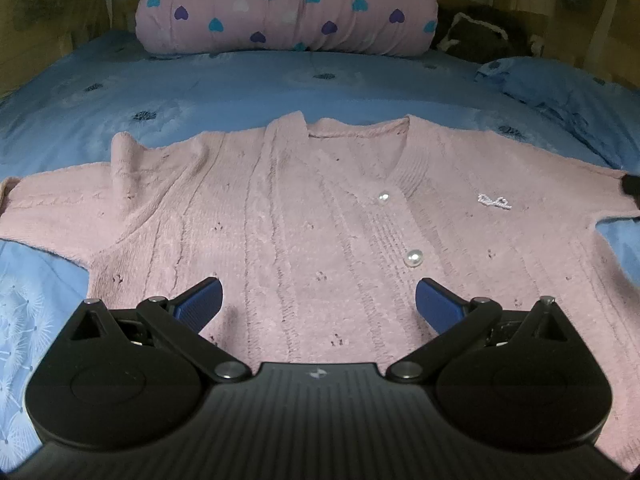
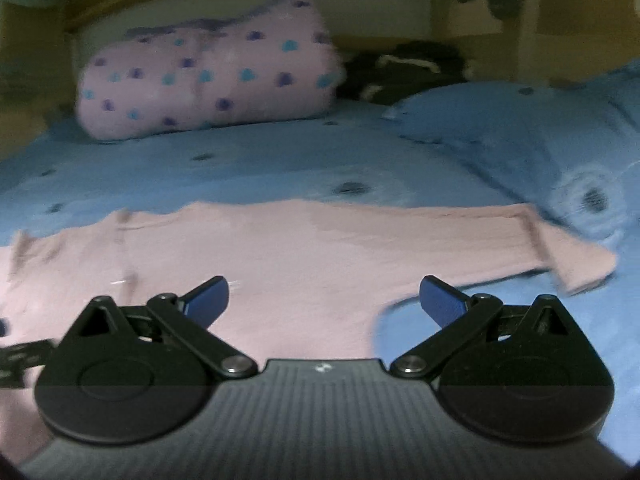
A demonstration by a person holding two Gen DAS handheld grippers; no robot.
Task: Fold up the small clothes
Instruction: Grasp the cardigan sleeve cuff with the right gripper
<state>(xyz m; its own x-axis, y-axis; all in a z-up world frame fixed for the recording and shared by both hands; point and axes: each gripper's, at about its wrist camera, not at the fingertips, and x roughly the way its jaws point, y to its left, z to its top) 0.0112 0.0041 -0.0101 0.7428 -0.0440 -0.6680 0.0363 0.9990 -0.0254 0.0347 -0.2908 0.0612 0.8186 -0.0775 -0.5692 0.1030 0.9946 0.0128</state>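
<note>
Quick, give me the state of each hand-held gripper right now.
Left hand-held gripper: open, holding nothing, over the pink cardigan.
Right hand-held gripper: open, holding nothing, over the cardigan's sleeve.

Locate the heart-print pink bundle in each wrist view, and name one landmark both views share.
Left wrist: heart-print bundle top centre, behind the cardigan.
Right wrist: heart-print bundle upper left, blurred.
Shared landmark: the dark heap just right of the bundle.

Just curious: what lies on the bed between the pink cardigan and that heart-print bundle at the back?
Only bare blue bedsheet separates the cardigan from the heart-print bundle, clearest in the left wrist view.
</note>
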